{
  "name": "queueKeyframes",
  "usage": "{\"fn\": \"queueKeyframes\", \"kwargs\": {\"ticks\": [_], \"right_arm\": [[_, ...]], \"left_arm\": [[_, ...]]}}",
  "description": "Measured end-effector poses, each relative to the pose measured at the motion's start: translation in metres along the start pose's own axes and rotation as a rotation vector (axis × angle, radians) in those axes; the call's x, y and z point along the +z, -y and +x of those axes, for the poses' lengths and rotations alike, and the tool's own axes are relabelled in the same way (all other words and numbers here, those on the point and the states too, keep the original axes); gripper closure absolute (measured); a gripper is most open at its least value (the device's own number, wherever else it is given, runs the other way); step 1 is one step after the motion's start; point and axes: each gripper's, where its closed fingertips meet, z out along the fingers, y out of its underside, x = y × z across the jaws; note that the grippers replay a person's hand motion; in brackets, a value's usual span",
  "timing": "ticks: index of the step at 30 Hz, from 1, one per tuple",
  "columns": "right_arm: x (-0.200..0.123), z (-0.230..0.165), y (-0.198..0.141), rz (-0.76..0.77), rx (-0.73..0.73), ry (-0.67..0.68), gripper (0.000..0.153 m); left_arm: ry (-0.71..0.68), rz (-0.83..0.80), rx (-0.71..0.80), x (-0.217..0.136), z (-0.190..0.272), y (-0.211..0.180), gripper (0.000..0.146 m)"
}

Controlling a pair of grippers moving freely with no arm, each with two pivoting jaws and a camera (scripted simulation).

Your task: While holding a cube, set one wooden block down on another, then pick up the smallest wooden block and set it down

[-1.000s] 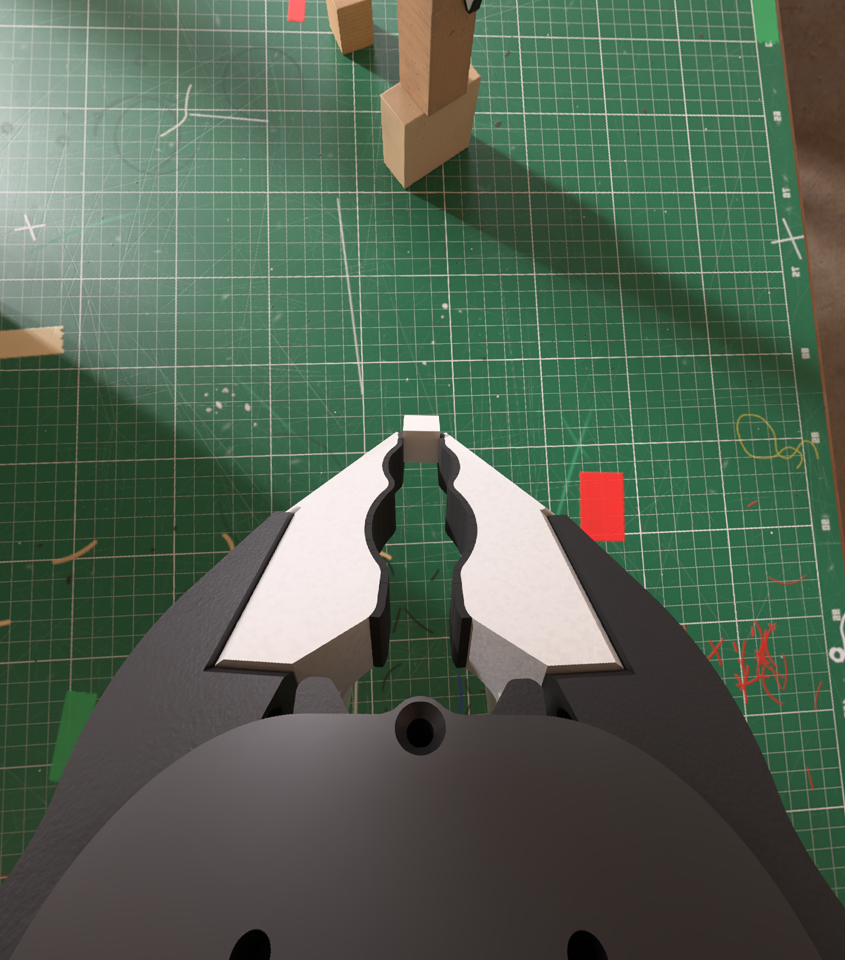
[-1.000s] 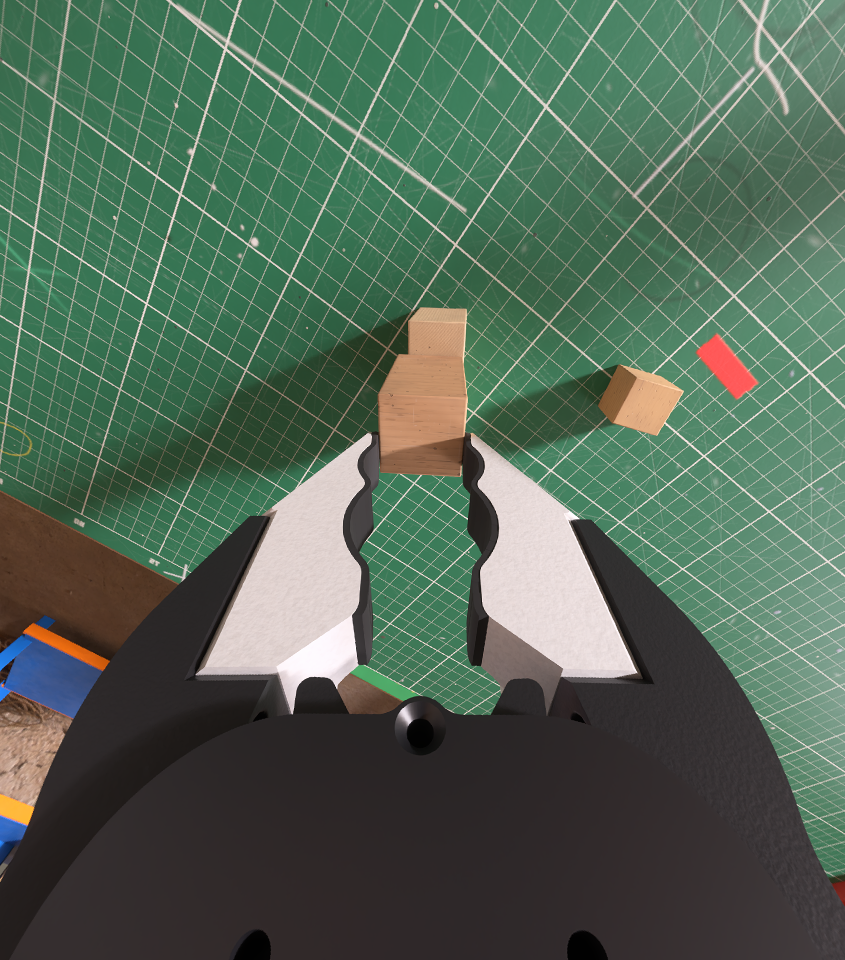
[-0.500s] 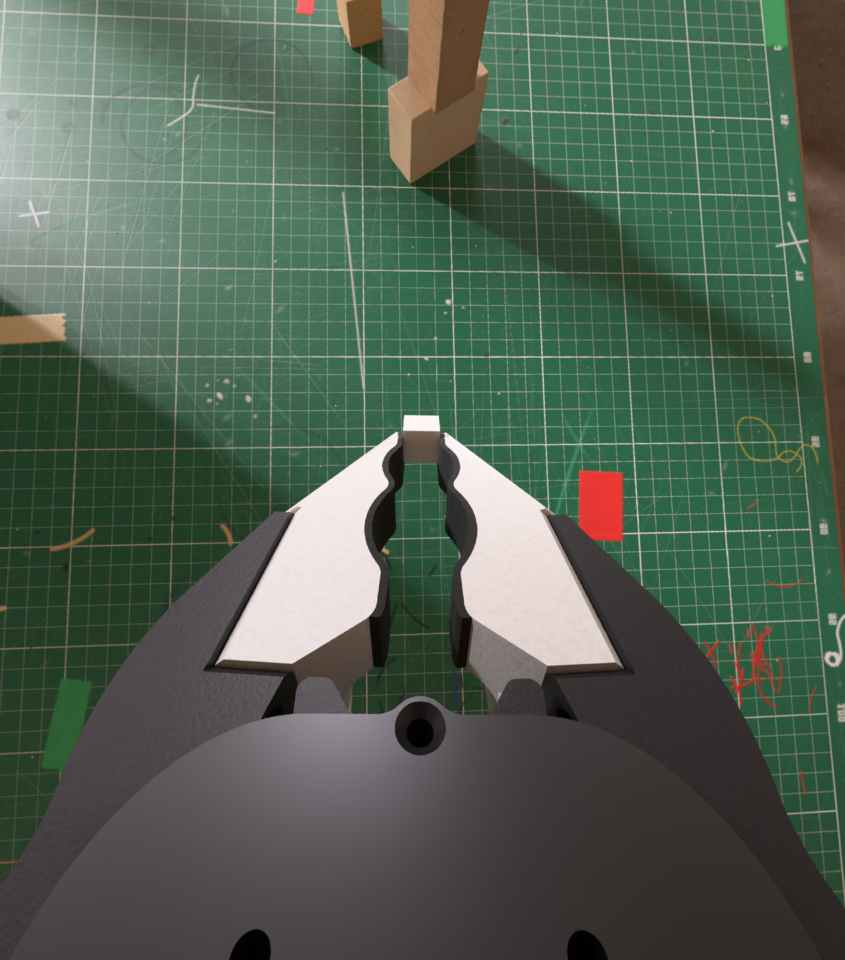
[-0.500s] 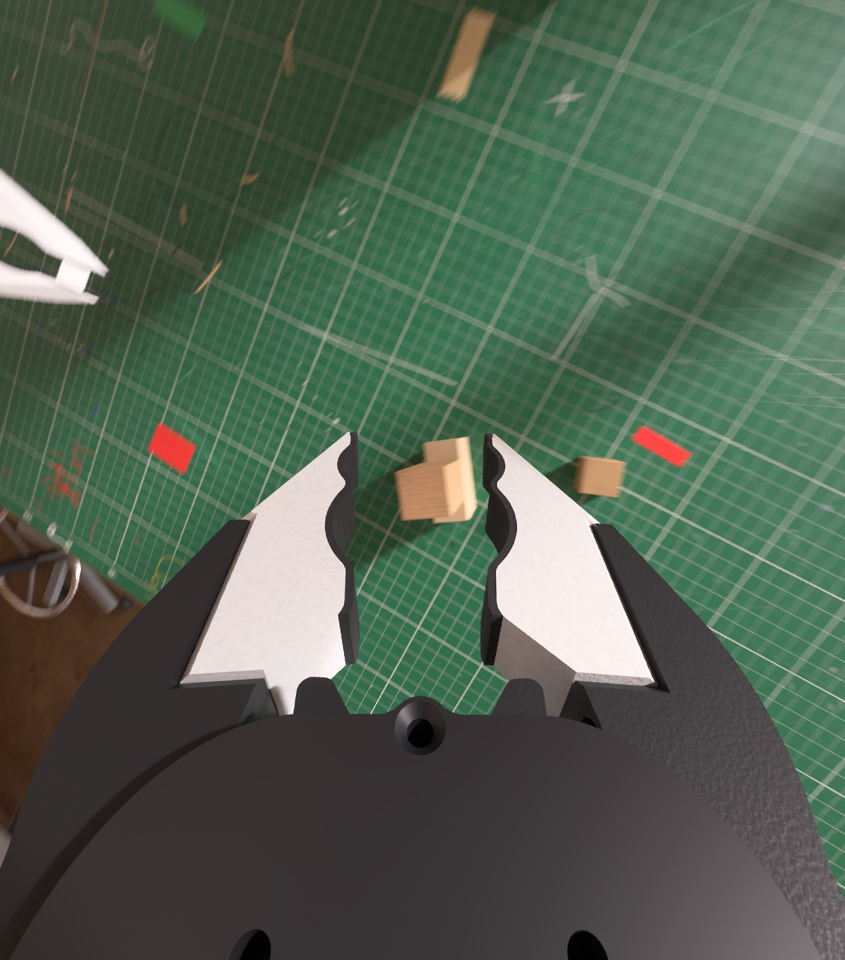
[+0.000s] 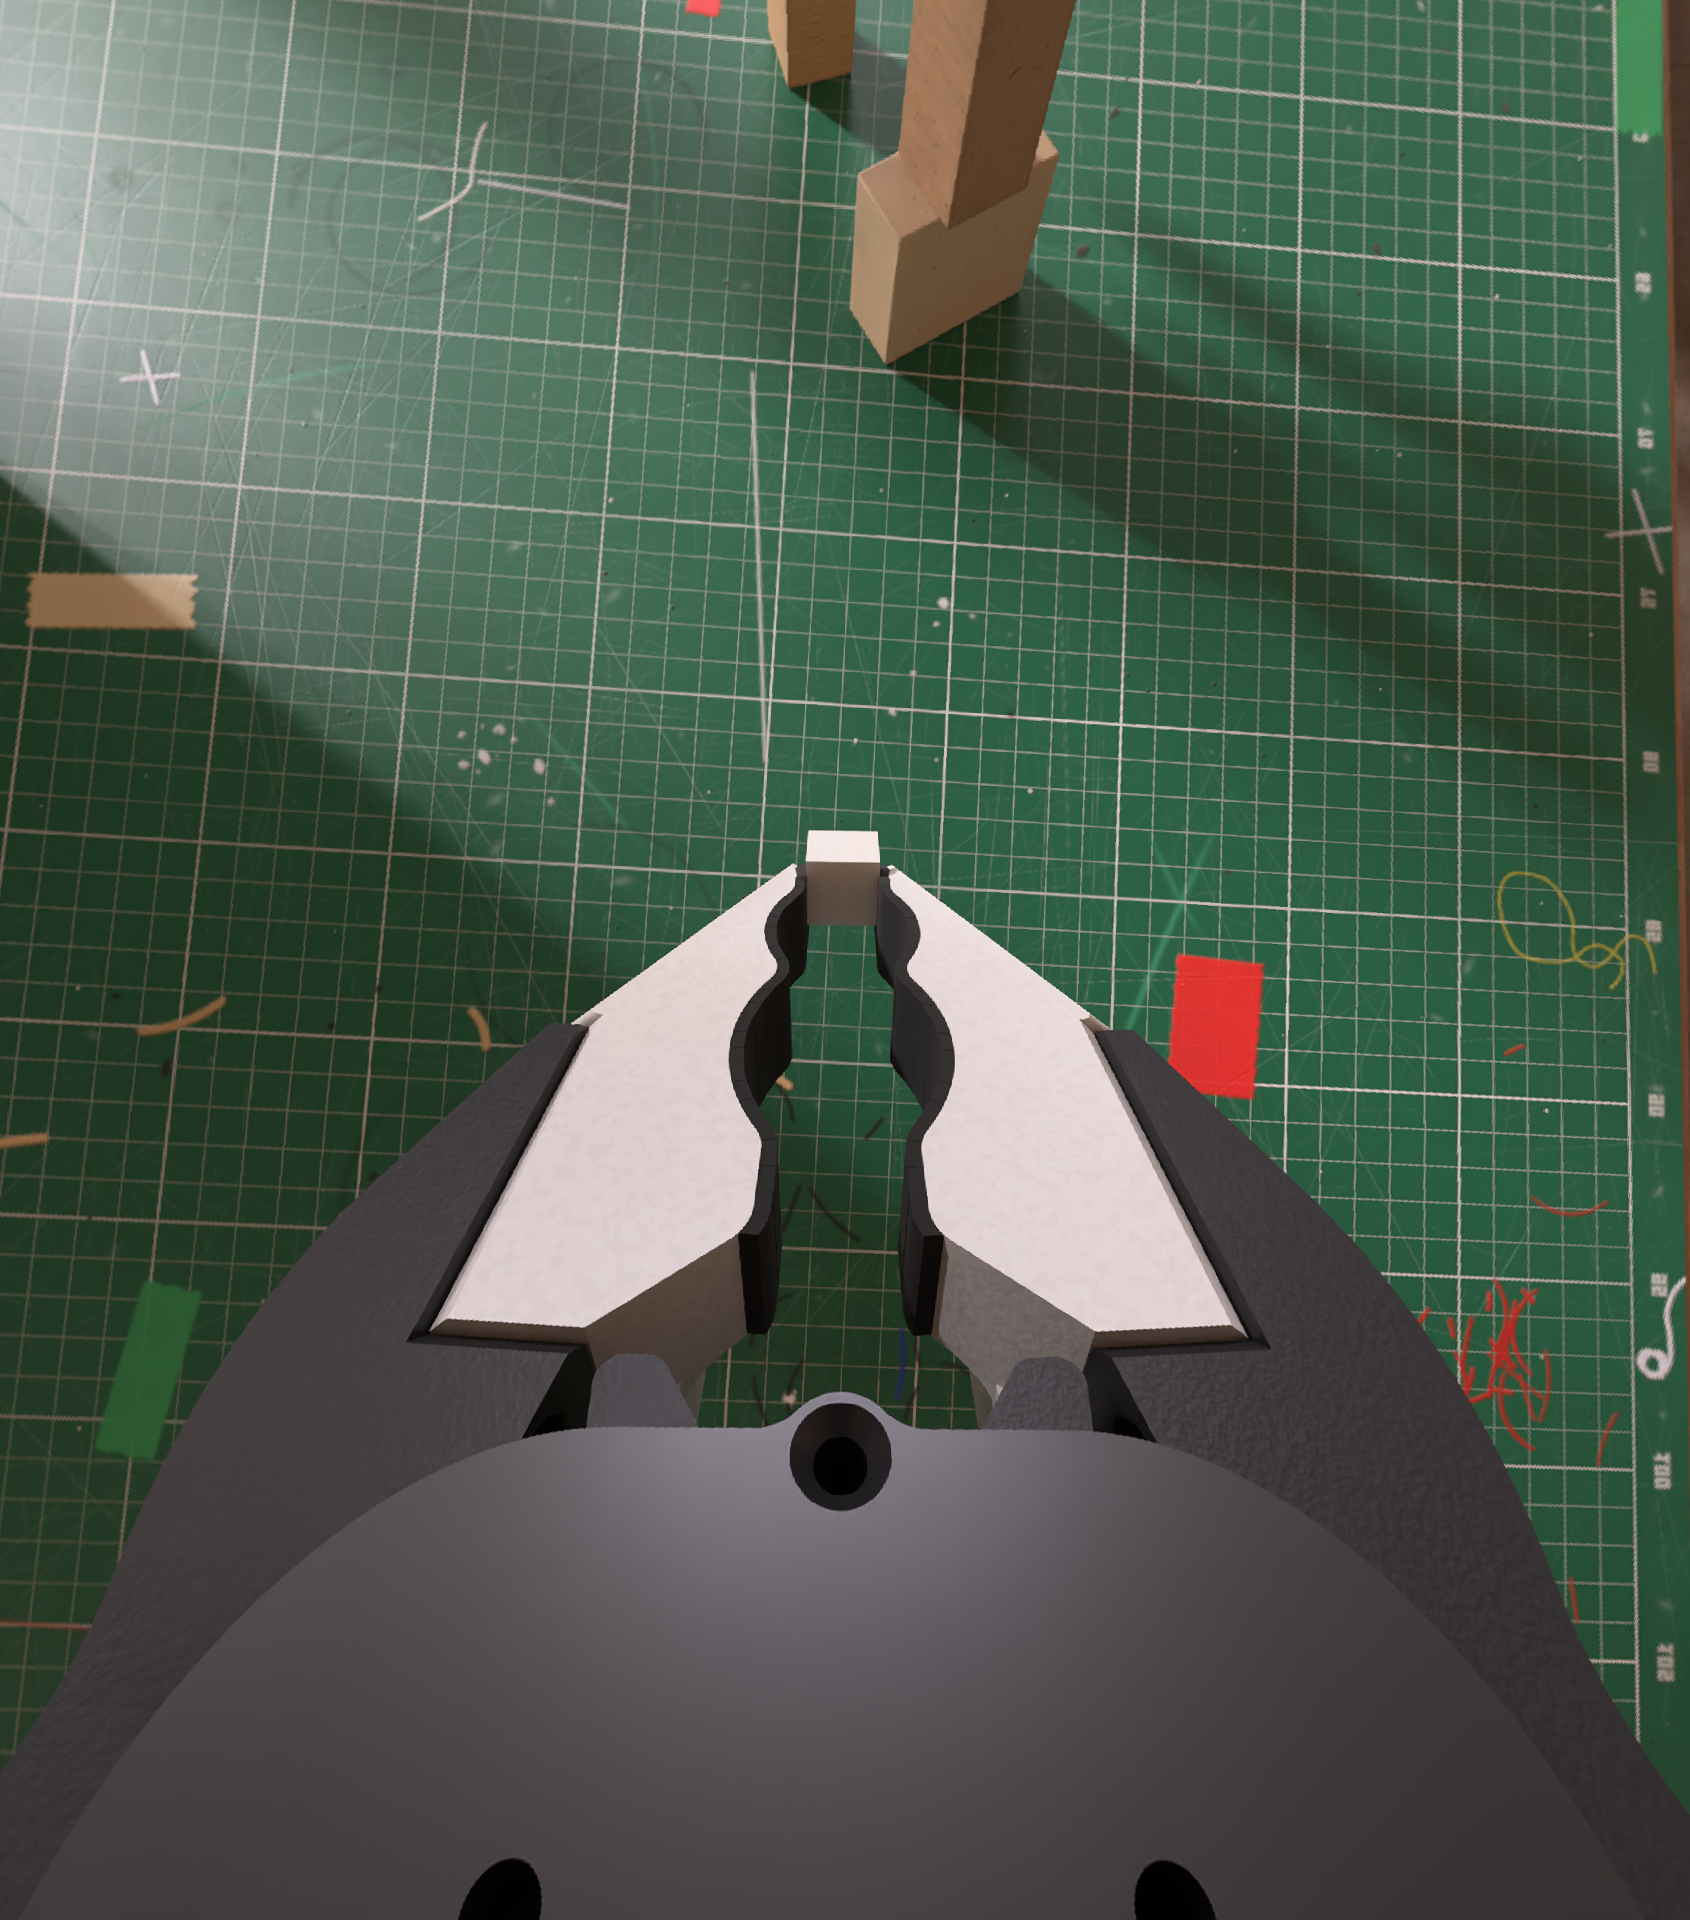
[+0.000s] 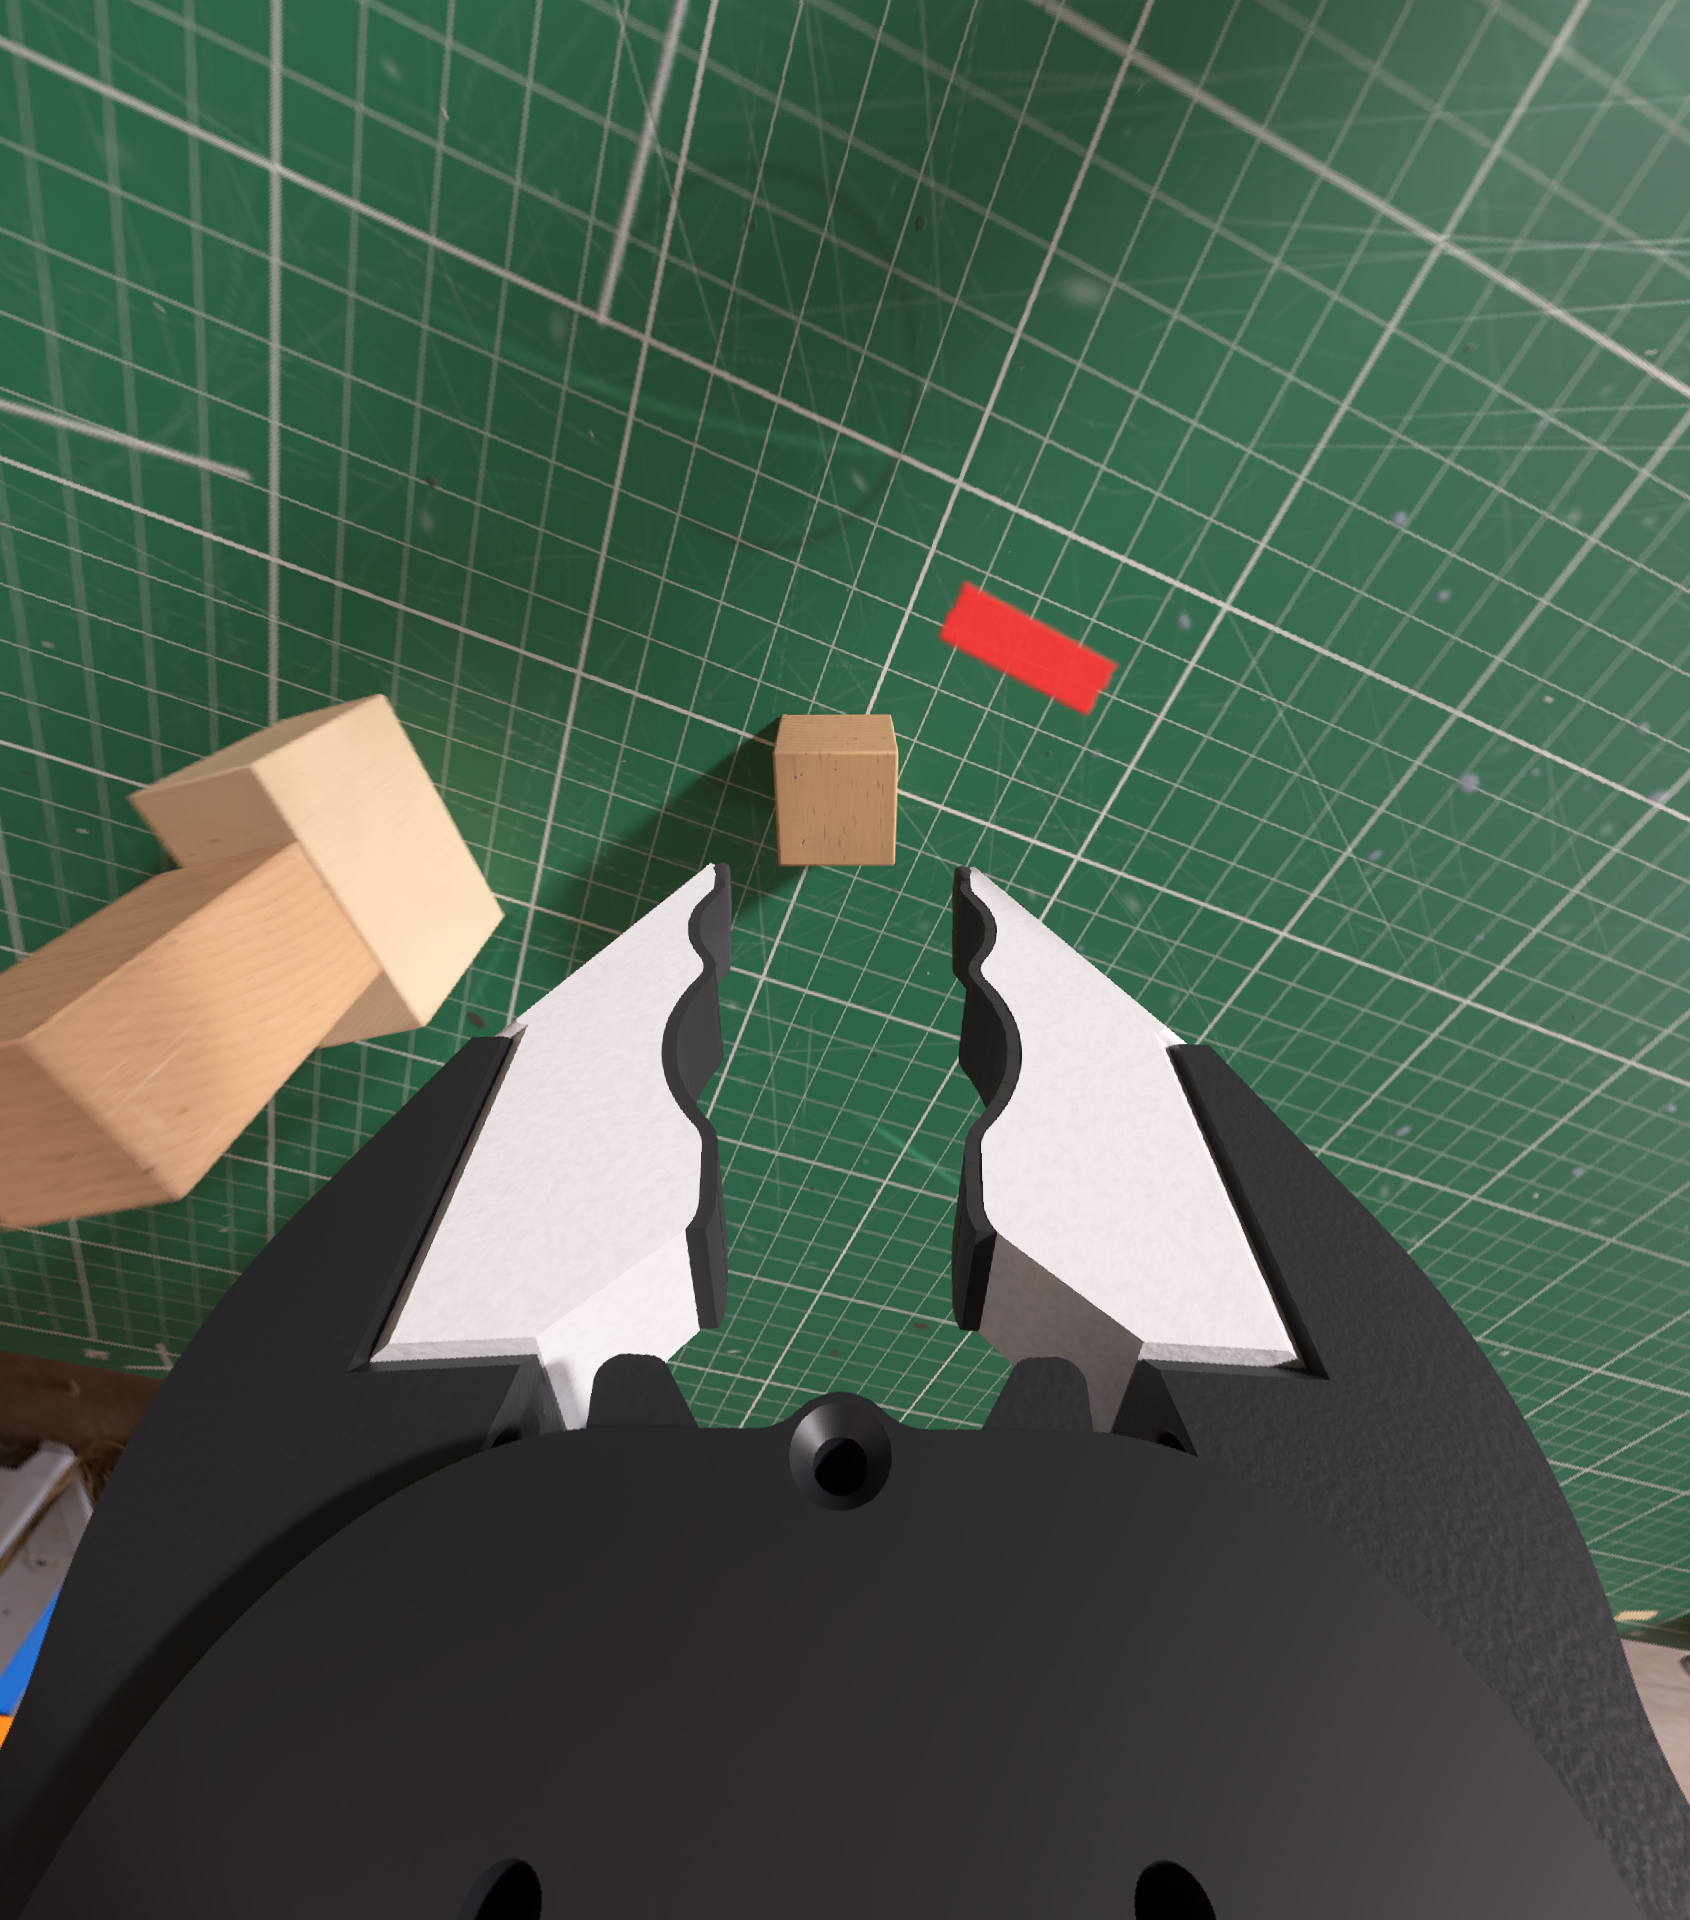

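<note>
Beech-coloured and cube-shaped, the smallest wooden block [image 6: 835,790] sat on the green cutting mat [image 6: 1340,416] just above centre in your right wrist view, straight ahead of the right gripper [image 6: 839,883] and a little beyond its fingertips. Your jaws there stood parted with nothing between them, the gap wider than the block and lined up with it, so the next move looked like a plain advance along the fingers, no turning needed. The stacked pair, the upper block [image 6: 124,1029] on the lower block [image 6: 342,831], lay at the left of that frame, close beside your left finger; I'd have minded it. Your left gripper [image 5: 841,883] was clamped on the white cube [image 5: 842,878] at centre frame, with the blocks far off at the top edge.
</note>
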Motion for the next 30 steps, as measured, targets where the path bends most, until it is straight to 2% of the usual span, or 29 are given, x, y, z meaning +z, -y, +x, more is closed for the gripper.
{"fn": "queueKeyframes", "kwargs": {"ticks": [6,8,9,12,16,20,23,26,30], "right_arm": [[0.032,0.000,-0.005,-0.054,-0.020,0.025,0.112],[0.031,-0.003,-0.001,-0.018,-0.011,0.043,0.126],[0.028,-0.004,0.001,-0.001,-0.003,0.048,0.126],[0.014,-0.005,0.002,0.027,0.021,0.048,0.126],[-0.027,-0.011,0.001,0.087,0.058,0.034,0.126],[-0.080,-0.038,0.004,0.180,0.054,0.094,0.126],[-0.108,-0.065,0.002,0.206,0.017,0.145,0.126],[-0.115,-0.089,-0.002,0.180,-0.009,0.170,0.126],[-0.103,-0.105,-0.012,0.105,-0.055,0.143,0.126]], "left_arm": [[0.017,-0.023,-0.016,-0.004,-0.002,-0.006,0.135],[0.020,-0.027,-0.019,-0.005,-0.003,-0.007,0.135],[0.020,-0.028,-0.020,-0.005,-0.004,-0.007,0.135],[0.017,-0.028,-0.016,-0.005,-0.004,-0.007,0.135],[0.001,-0.022,-0.003,-0.003,-0.004,-0.006,0.135],[-0.019,-0.013,0.018,0.001,-0.003,-0.004,0.135],[-0.035,-0.009,0.036,0.003,-0.003,-0.001,0.135],[-0.045,-0.003,0.059,0.005,-0.003,0.002,0.135],[-0.054,0.007,0.077,0.006,-0.003,0.007,0.135]]}}
